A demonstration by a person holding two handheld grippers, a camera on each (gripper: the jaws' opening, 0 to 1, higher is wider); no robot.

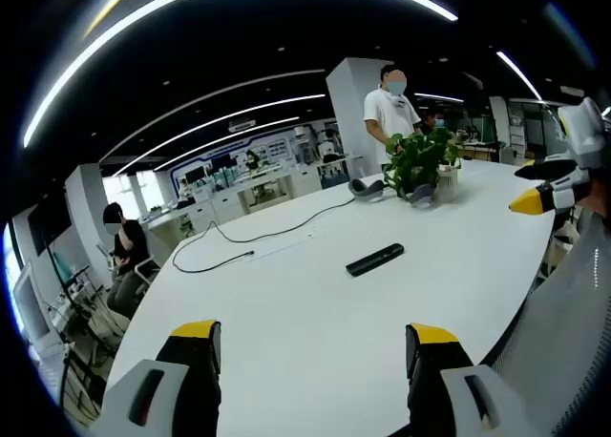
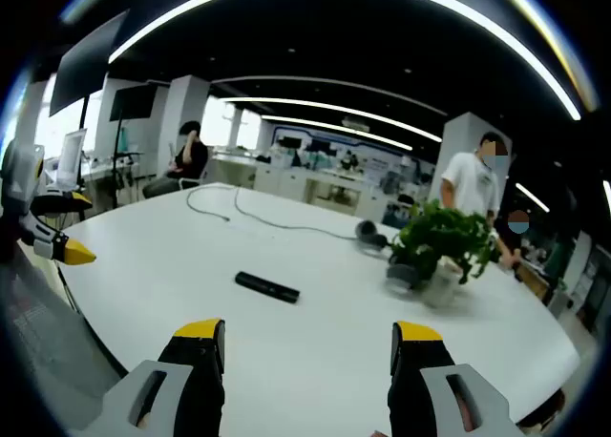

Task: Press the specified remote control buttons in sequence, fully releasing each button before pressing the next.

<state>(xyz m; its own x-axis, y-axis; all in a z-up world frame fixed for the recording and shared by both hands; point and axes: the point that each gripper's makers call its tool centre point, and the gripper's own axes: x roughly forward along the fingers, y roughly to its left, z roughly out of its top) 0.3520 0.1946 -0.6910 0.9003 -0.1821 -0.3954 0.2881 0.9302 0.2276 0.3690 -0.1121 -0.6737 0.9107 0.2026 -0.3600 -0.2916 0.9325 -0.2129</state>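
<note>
A slim black remote control (image 1: 374, 260) lies flat on the white table (image 1: 286, 313), well ahead of my left gripper (image 1: 315, 346), whose yellow-tipped jaws stand wide apart and hold nothing. In the right gripper view the same remote (image 2: 267, 286) lies a little left of centre, beyond my right gripper (image 2: 308, 346), which is open and holds nothing too. Each gripper hovers over the table's near edge, away from the remote. The right gripper (image 1: 544, 198) enters the left gripper view at the right edge. At the left edge of the right gripper view is the left gripper (image 2: 62, 246).
A potted green plant (image 1: 425, 160) (image 2: 439, 241) and grey headphones (image 1: 368, 187) (image 2: 368, 235) sit at the table's far side. A black cable (image 1: 248, 241) (image 2: 248, 213) trails across it. A person (image 1: 389, 113) stands behind; another (image 1: 124, 246) sits nearby. A mesh chair back (image 1: 563, 332) is close on the right.
</note>
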